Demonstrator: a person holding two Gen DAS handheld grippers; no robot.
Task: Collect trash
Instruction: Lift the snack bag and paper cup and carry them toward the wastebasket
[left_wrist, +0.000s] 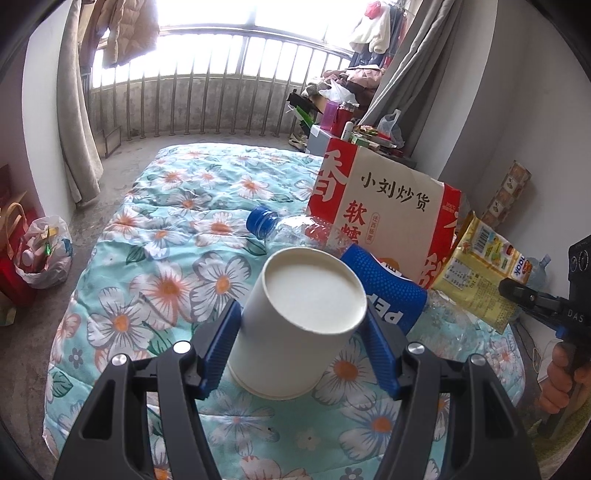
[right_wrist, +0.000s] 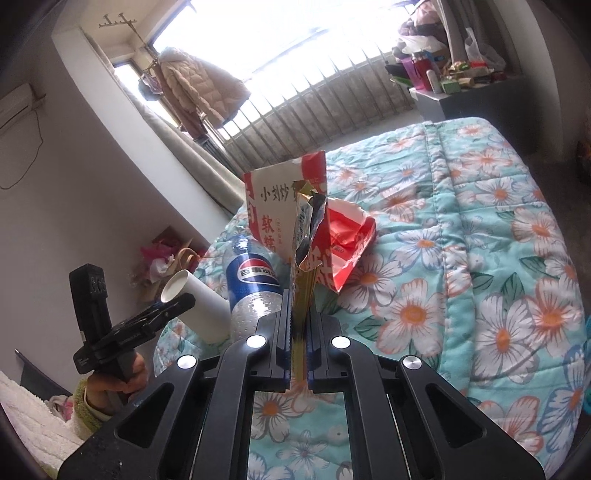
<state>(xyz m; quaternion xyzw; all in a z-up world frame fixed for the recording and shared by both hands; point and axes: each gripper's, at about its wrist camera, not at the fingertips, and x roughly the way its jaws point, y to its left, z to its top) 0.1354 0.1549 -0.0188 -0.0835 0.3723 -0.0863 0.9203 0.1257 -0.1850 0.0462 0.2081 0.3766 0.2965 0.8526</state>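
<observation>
The left hand-held gripper is clasping a white paper cup, tilted above the floral bed quilt. The right hand-held gripper is pinching a yellow snack wrapper between nearly closed pads. A Pepsi bottle is lying beside a red-and-white carton, probably touching it.

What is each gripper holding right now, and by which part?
The left gripper clamps the paper cup across its side wall. The right gripper is shut on the yellow wrapper, pinching its lower end.
</observation>
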